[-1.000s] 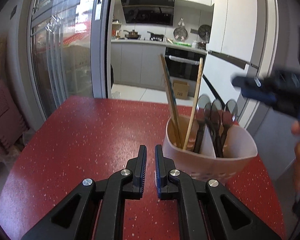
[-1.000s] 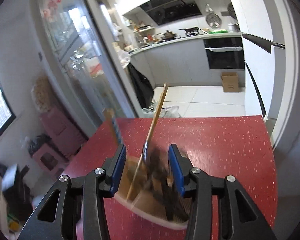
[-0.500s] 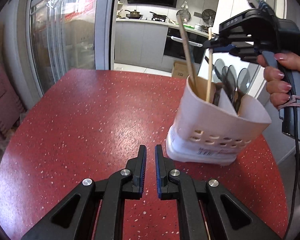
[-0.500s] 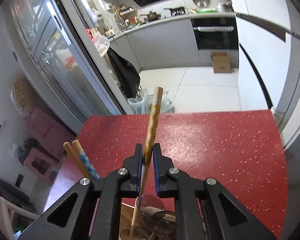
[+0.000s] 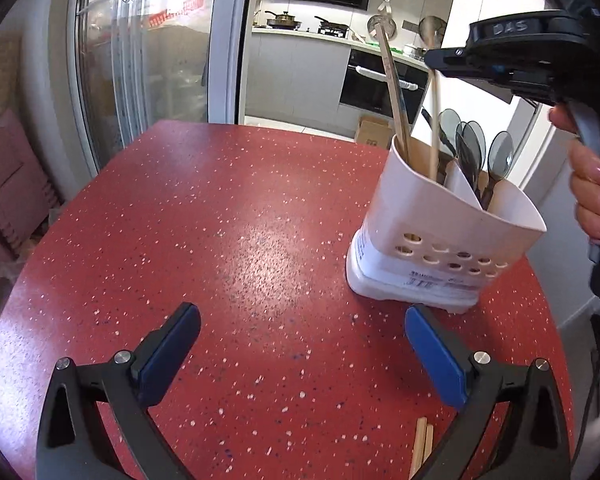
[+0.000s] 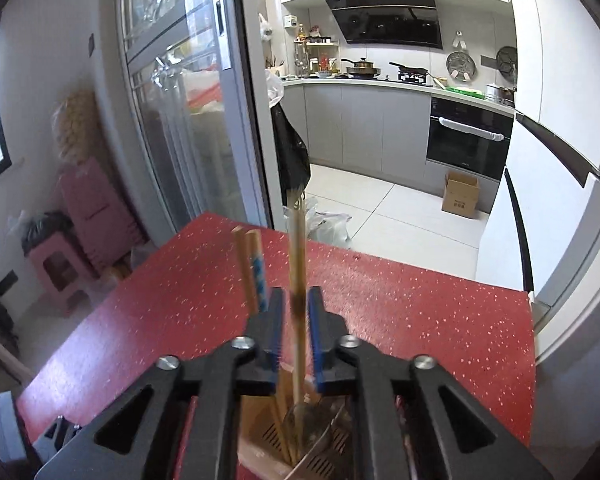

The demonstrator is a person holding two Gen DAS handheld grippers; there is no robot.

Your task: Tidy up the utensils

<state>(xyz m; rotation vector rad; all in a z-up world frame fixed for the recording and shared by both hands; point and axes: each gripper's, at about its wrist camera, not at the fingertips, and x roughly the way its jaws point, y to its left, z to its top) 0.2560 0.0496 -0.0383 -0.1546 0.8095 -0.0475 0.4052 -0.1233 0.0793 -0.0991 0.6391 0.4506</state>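
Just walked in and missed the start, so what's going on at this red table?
A person is sorting utensils into a white perforated plastic caddy. The right gripper sits above it with a light wooden chopstick standing between its slightly parted jaws. The left gripper hovers wide open over the red speckled table, holding nothing.

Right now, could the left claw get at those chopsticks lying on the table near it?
Probably yes. The left claw is wide open, and the chopsticks lie flat on the red table just beside it, with nothing covering them.
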